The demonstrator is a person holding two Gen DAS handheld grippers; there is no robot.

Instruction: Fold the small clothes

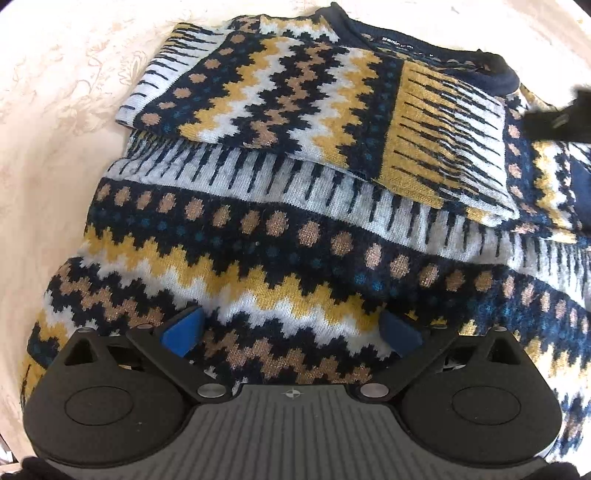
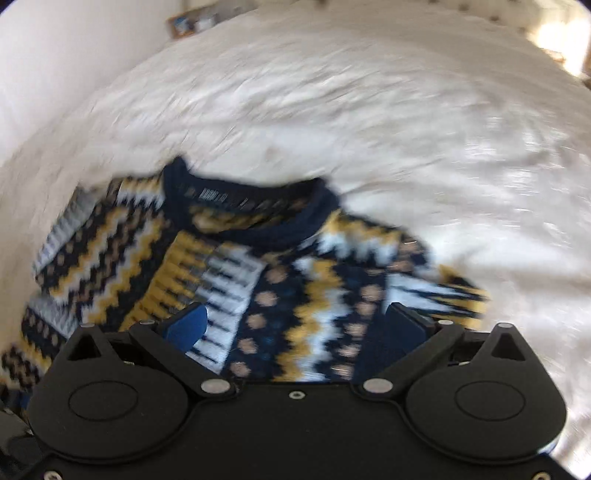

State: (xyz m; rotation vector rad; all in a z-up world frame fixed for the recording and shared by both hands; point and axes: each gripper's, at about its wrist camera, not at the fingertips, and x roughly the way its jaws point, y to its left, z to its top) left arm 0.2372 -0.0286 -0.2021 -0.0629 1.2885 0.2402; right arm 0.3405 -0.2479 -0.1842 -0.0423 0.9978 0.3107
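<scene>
A small knit sweater with navy, mustard, white and tan zigzag bands lies flat on a cream cover. One sleeve is folded across its chest, below the navy collar. My left gripper hangs open over the sweater's lower body, its blue pads wide apart with only flat knit between them. The right wrist view is blurred. There my right gripper stands open above the sweater, near the collar, and nothing is pinched between its pads.
The cream patterned cover spreads out on all sides of the sweater and continues far beyond it. A dark blurred shape reaches in at the right edge of the left wrist view. Small objects sit far off by a pale wall.
</scene>
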